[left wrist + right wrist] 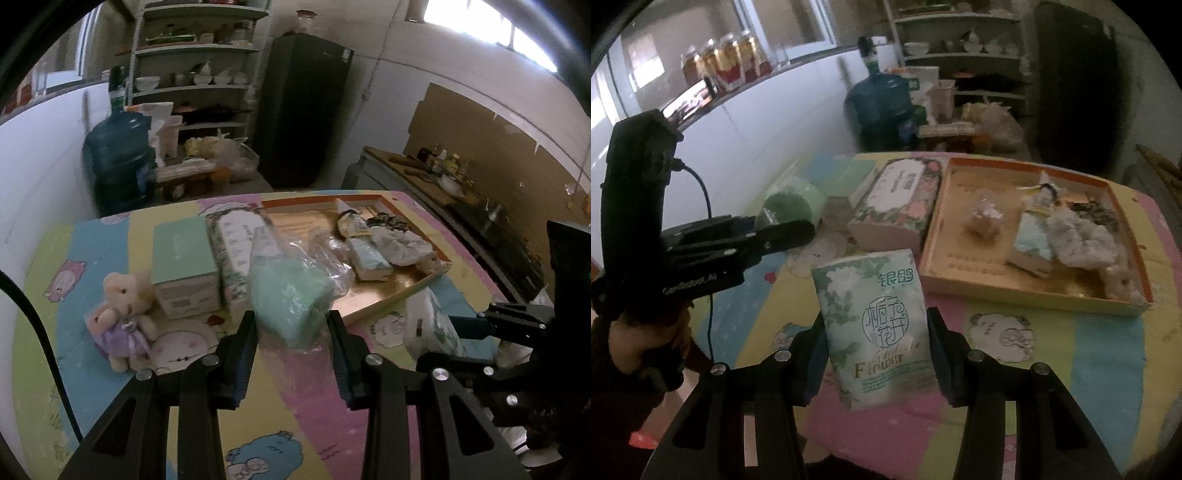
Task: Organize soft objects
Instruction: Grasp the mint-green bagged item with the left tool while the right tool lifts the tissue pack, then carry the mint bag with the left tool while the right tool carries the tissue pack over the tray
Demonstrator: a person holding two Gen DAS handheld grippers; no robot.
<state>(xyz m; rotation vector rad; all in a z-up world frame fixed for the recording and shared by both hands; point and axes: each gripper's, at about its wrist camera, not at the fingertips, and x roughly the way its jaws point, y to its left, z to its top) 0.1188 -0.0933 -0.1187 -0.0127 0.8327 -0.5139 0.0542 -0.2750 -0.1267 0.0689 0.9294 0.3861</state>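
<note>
From the left wrist, the left gripper (291,345) clamps a green roll in clear plastic wrap (288,295), held off the mat so it can travel. Ahead and to its right lies the orange tray (373,308), likely the collecting place, already holding soft items.

From the right wrist, the right gripper (877,354) pinches a flowered tissue pack (877,332) upright by its sides, clear of the table; the tray sits ahead-right.

Two boxes (192,266) left of tray (388,299), teddy bear (123,314) before them
</note>
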